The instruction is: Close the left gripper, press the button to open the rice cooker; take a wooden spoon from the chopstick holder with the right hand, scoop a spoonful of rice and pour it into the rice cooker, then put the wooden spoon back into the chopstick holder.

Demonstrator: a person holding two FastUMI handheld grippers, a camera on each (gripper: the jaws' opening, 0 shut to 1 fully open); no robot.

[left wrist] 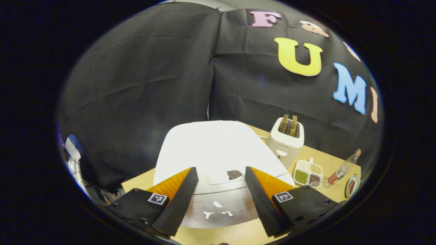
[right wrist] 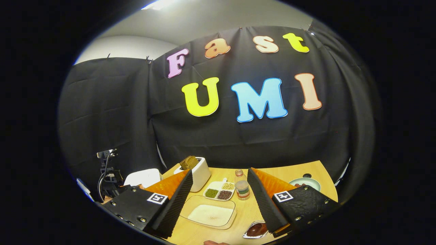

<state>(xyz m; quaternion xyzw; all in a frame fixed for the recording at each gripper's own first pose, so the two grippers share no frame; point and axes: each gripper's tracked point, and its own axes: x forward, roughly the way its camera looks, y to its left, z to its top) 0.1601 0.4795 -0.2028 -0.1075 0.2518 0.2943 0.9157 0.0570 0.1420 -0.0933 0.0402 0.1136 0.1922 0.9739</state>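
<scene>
In the left gripper view the white rice cooker [left wrist: 211,149] stands right ahead with its lid down, a dark button [left wrist: 234,174] on the lid's front edge. My left gripper [left wrist: 220,169] is open just in front of it, one finger on each side of the button, touching nothing. In the right gripper view my right gripper [right wrist: 219,171] is open and holds nothing, above a clear tray of white rice [right wrist: 211,211]. A small shiny metal dish [right wrist: 256,230] with something brown inside lies by its right finger, partly hidden. The rice cooker [right wrist: 143,177] sits far left.
A white toaster [left wrist: 286,139] [right wrist: 198,174] with bread stands right of the cooker. Beyond it lie a divided dish of beans [left wrist: 308,174] [right wrist: 219,191], a small bottle [left wrist: 344,168] [right wrist: 242,188] and a green plate [right wrist: 305,183]. Cables [right wrist: 105,165] hang off the wooden table's [right wrist: 272,173] left end.
</scene>
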